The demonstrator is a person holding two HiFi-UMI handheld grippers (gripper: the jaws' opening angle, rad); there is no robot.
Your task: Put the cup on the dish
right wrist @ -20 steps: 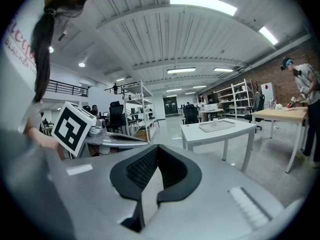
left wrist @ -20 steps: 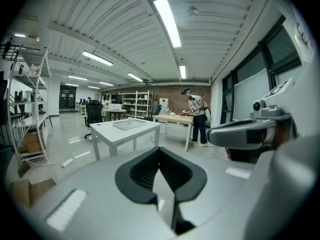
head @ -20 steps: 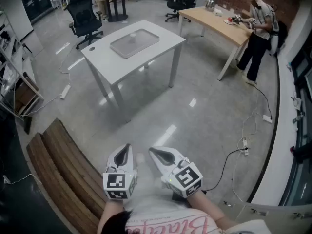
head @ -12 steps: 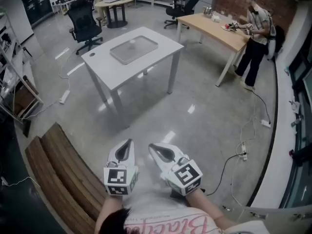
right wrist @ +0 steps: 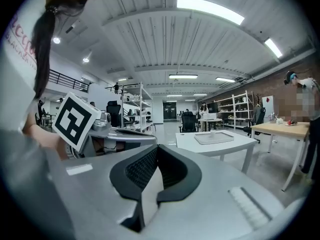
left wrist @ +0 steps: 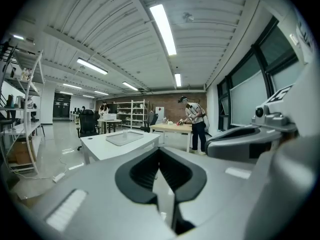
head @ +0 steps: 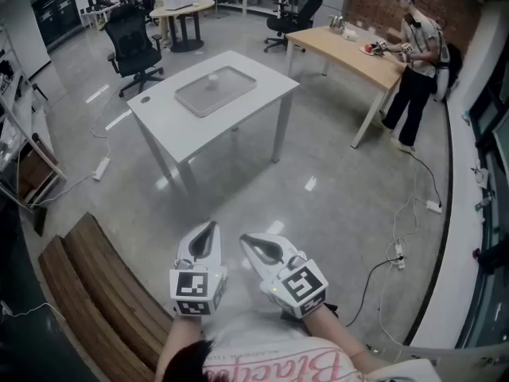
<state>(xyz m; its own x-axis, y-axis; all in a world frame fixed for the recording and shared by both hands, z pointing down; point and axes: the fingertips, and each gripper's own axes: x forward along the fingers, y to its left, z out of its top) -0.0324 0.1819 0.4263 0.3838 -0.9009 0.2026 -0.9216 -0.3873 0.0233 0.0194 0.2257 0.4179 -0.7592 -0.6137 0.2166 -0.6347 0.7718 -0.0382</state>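
While both grippers sit tucked in close to the person's body, low in the head view and over the grey floor, they're well apart from the table. The left gripper point(head: 209, 228) is clenched, jaws pressed together with nothing between them; its own view shows the dark pads meeting at the tip. Same deal for the right gripper point(head: 245, 239): jaws closed on each other, empty. The two sit side by side, tips pointing roughly toward the white table point(head: 266, 82), each with its marker cube nearest the person.

On that table lies a clear tray point(head: 195, 98), about in the middle of the top. A small pale thing stands on it toward the far side, which looks like the cup point(head: 213, 76), though it's too small to be sure. The right gripper view shows it upright on the tray as well.

Other stuff around: a black chair point(head: 134, 42) just behind the white table, a wooden table point(head: 350, 50) off to the right with a person point(head: 417, 62) standing at its far end handling something on it, a slatted bench point(head: 95, 293) at the lower left beside the person, and cables point(head: 398, 241) trailing over the floor on the right.
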